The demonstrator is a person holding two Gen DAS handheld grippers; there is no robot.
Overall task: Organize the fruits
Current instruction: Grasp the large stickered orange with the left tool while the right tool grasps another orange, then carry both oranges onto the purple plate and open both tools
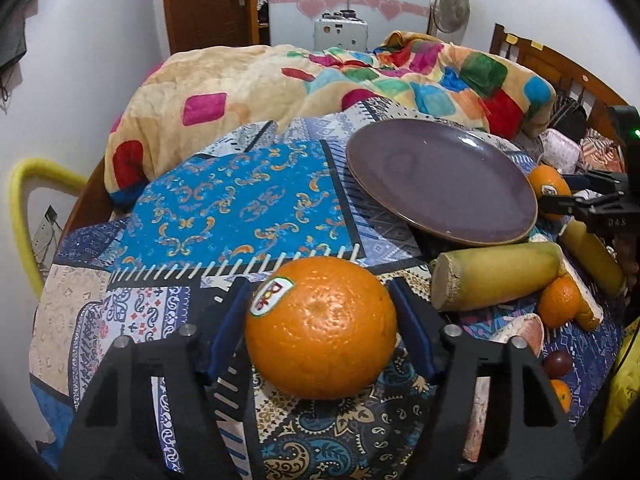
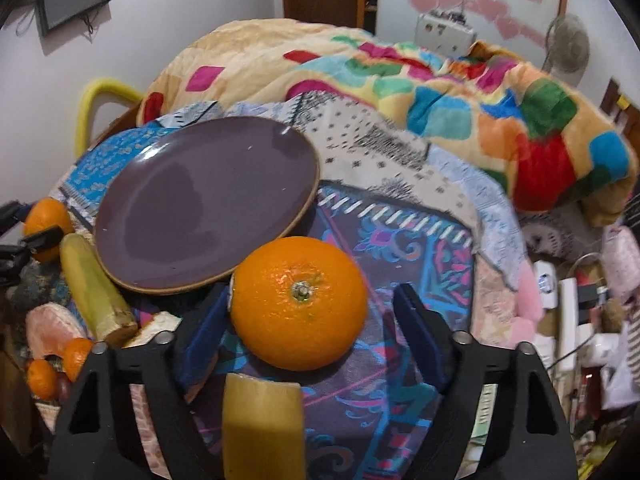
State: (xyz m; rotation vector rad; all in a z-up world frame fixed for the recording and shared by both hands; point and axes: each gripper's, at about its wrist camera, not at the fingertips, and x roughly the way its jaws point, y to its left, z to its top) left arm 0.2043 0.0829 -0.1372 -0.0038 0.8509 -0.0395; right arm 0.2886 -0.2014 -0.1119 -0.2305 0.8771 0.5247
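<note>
In the left wrist view, the left gripper (image 1: 318, 312) straddles a large orange with a sticker (image 1: 320, 326) that lies on the patterned bedspread (image 1: 240, 200); the blue pads (image 1: 232, 328) sit close against the fruit on both sides, though whether they already press on it I cannot tell, so I call the jaws part-closed around it, not a sure grip. The purple plate (image 1: 440, 180) lies empty beyond and to the right, tilted on the folds of cloth, with cut pieces of sugarcane (image 1: 500, 276) and small oranges (image 1: 558, 302) just below its near rim. In the right wrist view, the right gripper (image 2: 312, 320) brackets a second orange (image 2: 299, 302), stem end up, which rests just beside the near rim of the plate (image 2: 208, 208); the left pad looks to touch it while a clear gap remains at the right pad, so these jaws are half-wide and not yet holding. To do this step well, each gripper should likely be centred so both pads meet the widest part of the fruit, closed gently until firm, then lifted straight before moving to the plate. The right one seems to need a small shift leftward, lest the orange roll off the soft cloth.
</note>
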